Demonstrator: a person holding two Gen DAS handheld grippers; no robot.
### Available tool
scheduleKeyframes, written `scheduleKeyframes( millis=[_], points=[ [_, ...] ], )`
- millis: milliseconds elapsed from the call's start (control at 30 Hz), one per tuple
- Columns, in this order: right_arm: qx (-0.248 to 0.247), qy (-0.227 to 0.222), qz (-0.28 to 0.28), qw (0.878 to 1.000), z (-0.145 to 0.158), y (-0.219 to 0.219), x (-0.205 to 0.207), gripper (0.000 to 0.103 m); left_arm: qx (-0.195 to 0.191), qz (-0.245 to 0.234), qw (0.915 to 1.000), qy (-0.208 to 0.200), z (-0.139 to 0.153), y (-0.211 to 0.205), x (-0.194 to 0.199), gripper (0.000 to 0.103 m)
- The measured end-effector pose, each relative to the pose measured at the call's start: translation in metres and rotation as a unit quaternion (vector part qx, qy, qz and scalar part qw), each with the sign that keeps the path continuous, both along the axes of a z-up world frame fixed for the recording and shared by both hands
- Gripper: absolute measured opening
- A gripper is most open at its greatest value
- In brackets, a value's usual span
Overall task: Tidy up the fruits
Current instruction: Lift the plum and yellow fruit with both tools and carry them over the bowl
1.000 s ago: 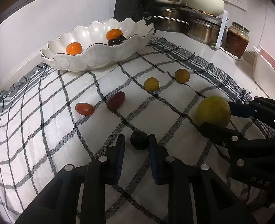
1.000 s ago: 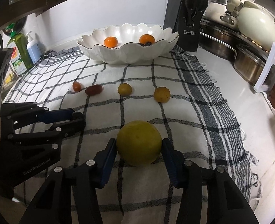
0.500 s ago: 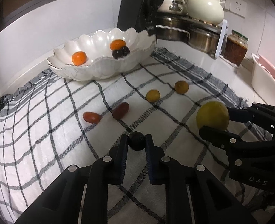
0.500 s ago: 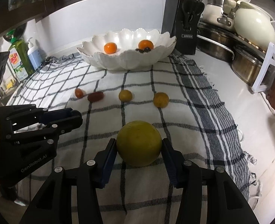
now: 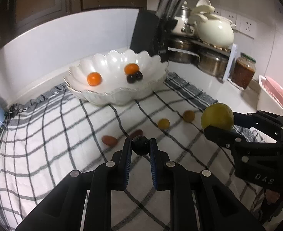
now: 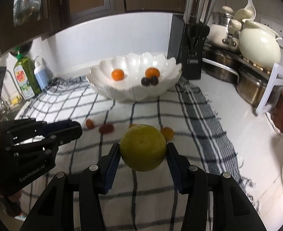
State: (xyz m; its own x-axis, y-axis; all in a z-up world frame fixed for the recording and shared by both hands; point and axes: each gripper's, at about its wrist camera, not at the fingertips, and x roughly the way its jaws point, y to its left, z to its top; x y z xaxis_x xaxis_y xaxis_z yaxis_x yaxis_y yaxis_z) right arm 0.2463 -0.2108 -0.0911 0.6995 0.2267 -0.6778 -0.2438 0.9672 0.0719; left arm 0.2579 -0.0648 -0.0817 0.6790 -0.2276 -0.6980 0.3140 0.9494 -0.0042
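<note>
Left gripper clamps dark grape; right gripper clamps green citrus.

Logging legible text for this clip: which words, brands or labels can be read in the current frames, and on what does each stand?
"DAS": white letters on the right gripper body, partly cut off.
"GenRobot.AI": on the left gripper body, seen from the right wrist view.
Knife block: a small white label, blurred, not reliably readable.
Green dish soap bottle: a red-and-yellow brand label, too blurred to read.
Jar: no readable text.
</note>
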Motion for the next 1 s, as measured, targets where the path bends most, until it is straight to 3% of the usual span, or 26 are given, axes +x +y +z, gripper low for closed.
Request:
scheduleKeyframes(
  millis=[433,1000],
  points=[
    [-0.011,-0.078,0.01,0.997,0.042,0.01,0.02,0.05,0.0,0.025,0.9977,-0.063,0.038,0.017,0.011,0.019],
    [0.005,-0.091,0.03,0.995,0.062,0.034,0.08,0.05,0.004,0.056,0.993,-0.104,0.068,0.041,0.063,0.019]
  ],
)
